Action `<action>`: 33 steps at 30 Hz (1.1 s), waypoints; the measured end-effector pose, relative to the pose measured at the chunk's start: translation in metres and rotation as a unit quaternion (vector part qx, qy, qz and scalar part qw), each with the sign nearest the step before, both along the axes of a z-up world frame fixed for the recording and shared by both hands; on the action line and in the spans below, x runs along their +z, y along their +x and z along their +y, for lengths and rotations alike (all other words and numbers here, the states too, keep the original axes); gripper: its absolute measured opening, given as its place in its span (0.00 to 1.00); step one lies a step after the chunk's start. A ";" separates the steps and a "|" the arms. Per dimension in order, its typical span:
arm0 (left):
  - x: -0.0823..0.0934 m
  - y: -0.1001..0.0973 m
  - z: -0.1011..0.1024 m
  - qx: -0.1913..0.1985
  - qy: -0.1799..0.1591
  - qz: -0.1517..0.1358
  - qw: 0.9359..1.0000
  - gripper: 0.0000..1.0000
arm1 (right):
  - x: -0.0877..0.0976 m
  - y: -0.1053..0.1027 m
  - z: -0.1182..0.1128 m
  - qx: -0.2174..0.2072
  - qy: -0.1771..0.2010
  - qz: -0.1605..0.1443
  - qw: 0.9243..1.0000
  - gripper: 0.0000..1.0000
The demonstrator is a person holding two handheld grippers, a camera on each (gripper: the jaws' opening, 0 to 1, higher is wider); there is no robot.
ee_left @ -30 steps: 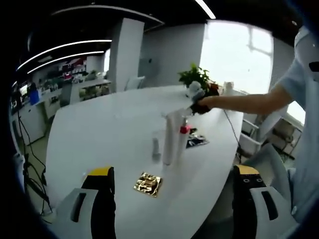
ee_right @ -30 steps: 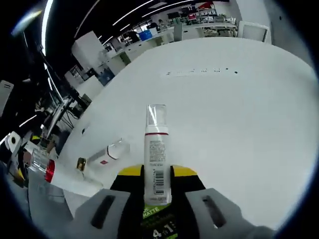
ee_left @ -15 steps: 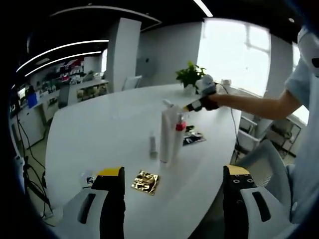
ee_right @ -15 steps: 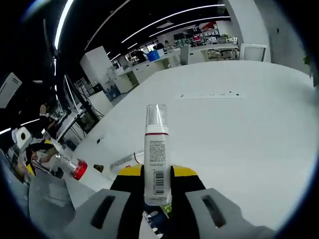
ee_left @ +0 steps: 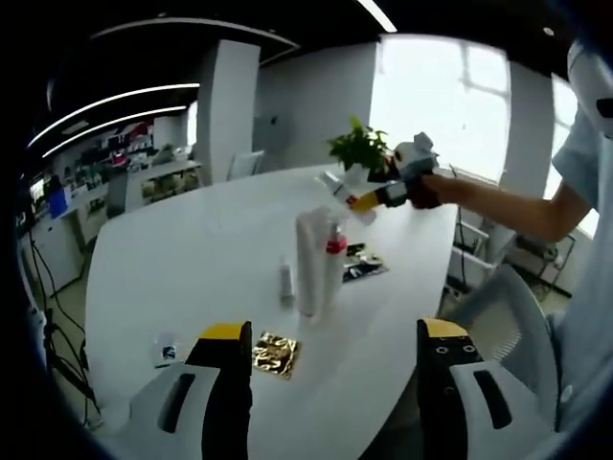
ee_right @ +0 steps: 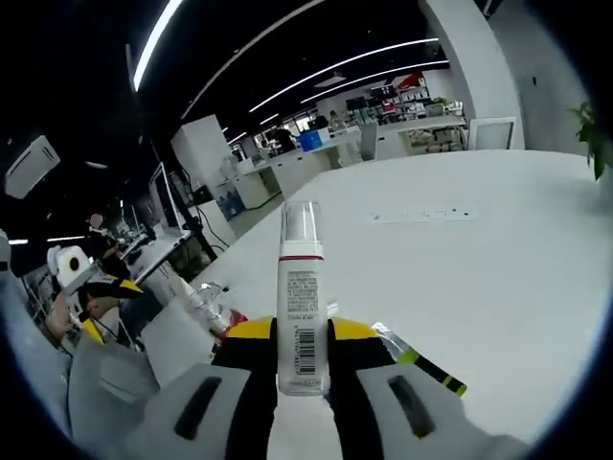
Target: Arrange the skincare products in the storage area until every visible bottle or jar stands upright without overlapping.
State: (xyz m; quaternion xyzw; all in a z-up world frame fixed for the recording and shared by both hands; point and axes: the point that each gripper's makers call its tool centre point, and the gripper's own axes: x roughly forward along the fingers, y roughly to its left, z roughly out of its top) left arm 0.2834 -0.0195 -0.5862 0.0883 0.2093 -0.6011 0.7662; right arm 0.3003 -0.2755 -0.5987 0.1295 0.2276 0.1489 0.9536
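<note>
Bottle (ee_right: pixel 301 297) with a clear cap and a white label sits clamped between the jaws of the right hand-held gripper (ee_right: pixel 301 356), lifted well above the desk (ee_right: pixel 498 287). In the left gripper view that same right hand-held gripper (ee_left: pixel 397 190) comes in from the right on a person's outstretched arm, carrying the bottle (ee_left: pixel 343 190) tilted in the air over the far side of the desk (ee_left: pixel 192 249).

On progress: my read is that the job is partway. A tall white bottle (ee_left: pixel 308 261) stands upright mid-desk with a red-collared bottle (ee_left: pixel 332 270) touching or just beside it, and a small slim bottle (ee_left: pixel 286 282) stands just to their left. Whether the tall pair overlap or merely stand close I can't tell from here. Left to do: set the held bottle down upright in a free spot, and sort out the flat pieces, a gold packet (ee_left: pixel 276 353), a dark packet (ee_left: pixel 359 269) and a small item (ee_left: pixel 165 349) near the desk edge.

The left hand-held gripper (ee_left: pixel 330 383) hangs back over the near edge, jaws spread wide and gripping nothing.

What each view adds: the left gripper view gives the whole layout and the standing group. The right gripper view gives the grip itself, jaws tight on the bottle's lower body, plus a red-collared bottle (ee_right: pixel 222 319) low to the left and a thin dark stick with a yellow-green tip (ee_right: pixel 423 366) beneath on the right.
</note>
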 end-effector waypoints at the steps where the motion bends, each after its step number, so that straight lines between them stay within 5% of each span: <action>1: 0.000 0.000 0.000 0.002 -0.002 0.000 1.000 0.67 | 0.003 -0.002 0.002 -0.001 0.003 -0.005 1.000 0.19; 16: 0.006 -0.006 -0.007 -0.006 -0.019 0.019 1.000 0.65 | 0.054 -0.031 0.058 0.032 0.029 -0.077 0.996 0.19; 33: 0.032 -0.012 -0.025 -0.016 -0.104 0.066 0.992 0.38 | 0.056 -0.042 0.124 0.100 0.030 -0.087 0.991 0.19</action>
